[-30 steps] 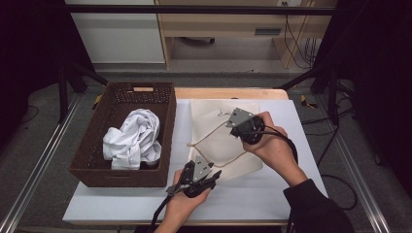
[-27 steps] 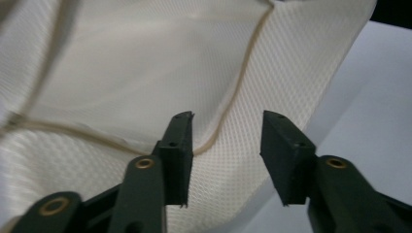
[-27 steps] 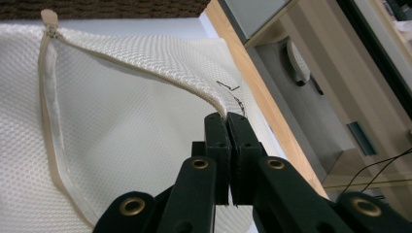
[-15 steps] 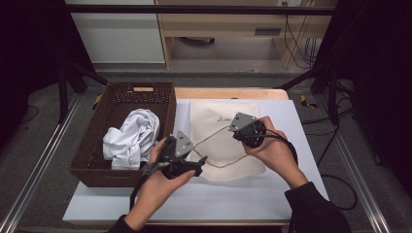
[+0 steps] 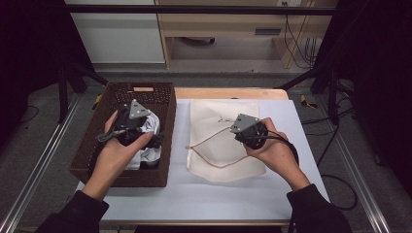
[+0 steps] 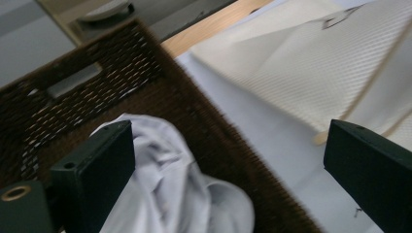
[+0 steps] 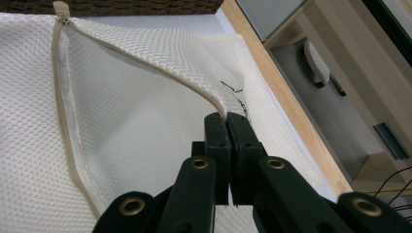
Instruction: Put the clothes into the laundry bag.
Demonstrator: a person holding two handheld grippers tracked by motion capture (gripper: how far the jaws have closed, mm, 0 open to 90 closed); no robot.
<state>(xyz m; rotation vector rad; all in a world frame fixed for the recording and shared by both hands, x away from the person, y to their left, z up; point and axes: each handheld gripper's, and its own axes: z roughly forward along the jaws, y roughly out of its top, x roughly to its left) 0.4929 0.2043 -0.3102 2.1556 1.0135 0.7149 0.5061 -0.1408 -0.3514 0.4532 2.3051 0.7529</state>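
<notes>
White mesh bag [image 5: 218,141] lies on our table [image 5: 194,194]; left gripper [image 5: 133,127] hovers over the basket [image 5: 165,111]. Left gripper view: jaws just spread wide over shirt [image 6: 170,194]. Right gripper view: our right gripper [image 7: 227,127] pinches the bag's zipper edge [image 7: 145,65]

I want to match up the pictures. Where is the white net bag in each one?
High view: the net bag lies on the table, middle, right of the basket.
Left gripper view: upper right, beyond the basket's rim.
Right gripper view: spread across the left and middle, its zip edge pinched in the right gripper.
Shared landmark: the brown woven basket, beside the bag in all three.
</notes>
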